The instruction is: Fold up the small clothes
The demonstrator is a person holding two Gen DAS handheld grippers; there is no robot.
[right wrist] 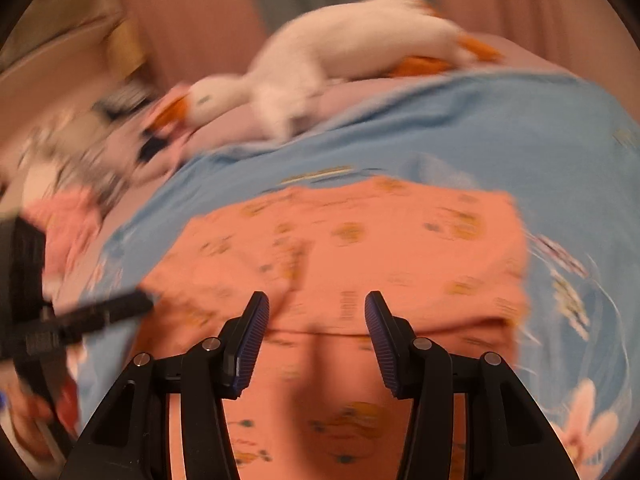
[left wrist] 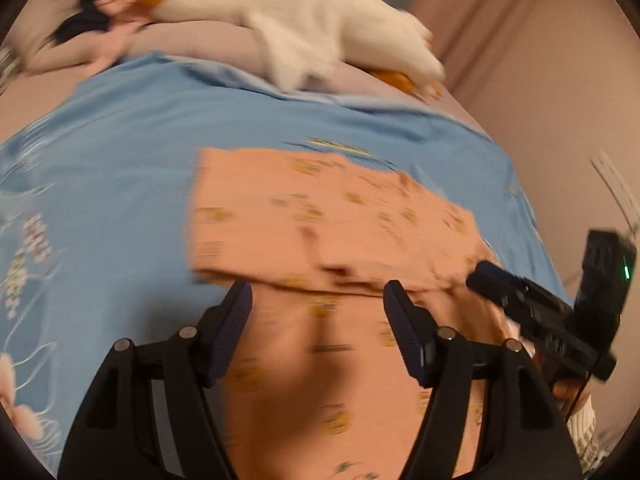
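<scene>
A small orange garment (left wrist: 320,220) with yellow prints lies on the blue bedsheet (left wrist: 140,160), its far part folded over the near part. My left gripper (left wrist: 318,300) hovers over the near part, open, with nothing between its fingers. The tip of the right gripper (left wrist: 492,276) shows at the garment's right edge. In the right wrist view the same garment (right wrist: 360,248) spreads below my right gripper (right wrist: 317,304), which is open and holds nothing. The left gripper (right wrist: 136,304) reaches to the garment's left edge there. Both views are motion-blurred.
A white plush goose (left wrist: 312,20) (right wrist: 320,60) lies along the far side of the bed. Pink crumpled cloth (right wrist: 68,216) and patterned items sit at the far left. A pale wall (left wrist: 540,100) runs close along the bed's right side.
</scene>
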